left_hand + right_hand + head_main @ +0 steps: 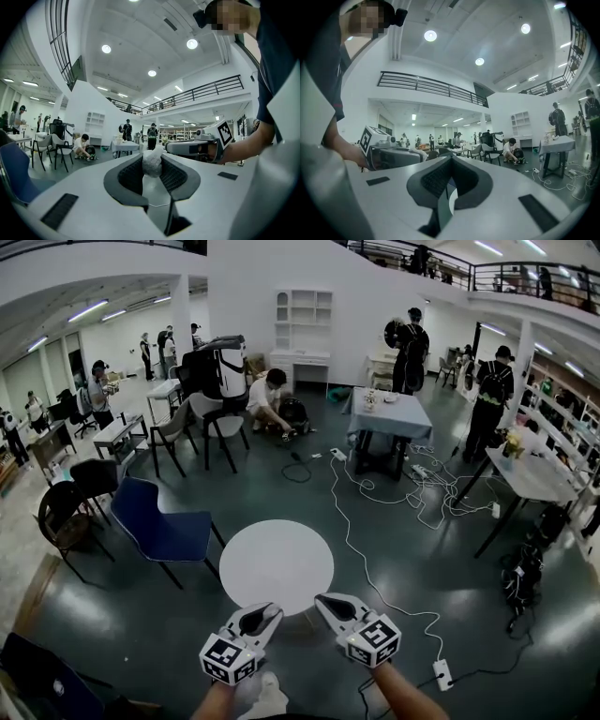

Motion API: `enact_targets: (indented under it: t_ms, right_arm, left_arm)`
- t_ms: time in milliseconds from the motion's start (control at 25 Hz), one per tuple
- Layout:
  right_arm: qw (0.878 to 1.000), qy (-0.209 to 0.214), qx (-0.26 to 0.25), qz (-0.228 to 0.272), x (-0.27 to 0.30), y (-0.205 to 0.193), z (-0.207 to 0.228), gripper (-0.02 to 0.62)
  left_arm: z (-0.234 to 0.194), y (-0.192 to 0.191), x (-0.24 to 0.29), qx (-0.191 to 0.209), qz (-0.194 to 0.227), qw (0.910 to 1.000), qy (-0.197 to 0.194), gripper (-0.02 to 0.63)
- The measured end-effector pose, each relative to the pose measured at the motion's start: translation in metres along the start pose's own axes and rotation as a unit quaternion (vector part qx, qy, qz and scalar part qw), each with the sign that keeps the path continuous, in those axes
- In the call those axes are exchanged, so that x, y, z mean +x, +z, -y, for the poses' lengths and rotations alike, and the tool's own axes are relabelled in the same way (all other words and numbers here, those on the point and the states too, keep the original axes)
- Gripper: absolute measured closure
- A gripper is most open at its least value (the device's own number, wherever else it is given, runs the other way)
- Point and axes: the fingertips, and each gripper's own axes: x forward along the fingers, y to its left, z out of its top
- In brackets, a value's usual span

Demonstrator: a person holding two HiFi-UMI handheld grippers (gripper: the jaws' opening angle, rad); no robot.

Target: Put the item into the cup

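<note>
The left claw (270, 609) is clamping a pale, crumpled item (152, 162) between its pads. In the left gripper view the item is sitting high between the jaw tips, pressed from both sides, with the white of the table showing through the gap under it. The head view is not showing the item clearly.

The right claw (322, 600) is standing with its jaws together. In the right gripper view its tips (450, 161) are meeting and nothing is lying between them.

Both claws are pointing level, side by side but apart. Their tips are reaching the near edge of a round white table (277, 563), the left one at the near edge and the right one at the near right edge. Each gripper view is also catching the other claw off to its side, held in a bare hand.

A blue chair (159, 526) is standing just beside the table's left edge. A white cable (349, 521) is trailing across the dark floor past its right edge. Farther off, a person (267, 401) is crouching on the floor.
</note>
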Motion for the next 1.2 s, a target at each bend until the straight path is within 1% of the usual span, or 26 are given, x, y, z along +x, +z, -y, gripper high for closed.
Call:
enact_targets:
  t_ms: [280, 560, 920, 1200]
  right_arm:
    - [1.0, -0.007, 0.008, 0.001, 0.043, 0.01, 0.035, 0.586]
    - [1.0, -0.018, 0.008, -0.008, 0.085, 0.01, 0.063, 0.586]
    - [0.999, -0.04, 0.016, -0.017, 0.136, 0.008, 0.098, 0.586]
    - [0.998, -0.055, 0.018, -0.023, 0.168, 0.004, 0.121, 0.586]
  left_arm:
    - [-0.048, 0.012, 0.03, -0.004, -0.003, 1.0, -0.007, 0.514]
    - [-0.095, 0.018, 0.056, -0.012, 0.0, 0.9998, -0.018, 0.514]
    - [-0.157, 0.016, 0.082, -0.021, -0.01, 0.9992, -0.033, 0.514]
    - [-0.194, 0.01, 0.099, -0.028, -0.017, 0.9985, -0.043, 0.514]
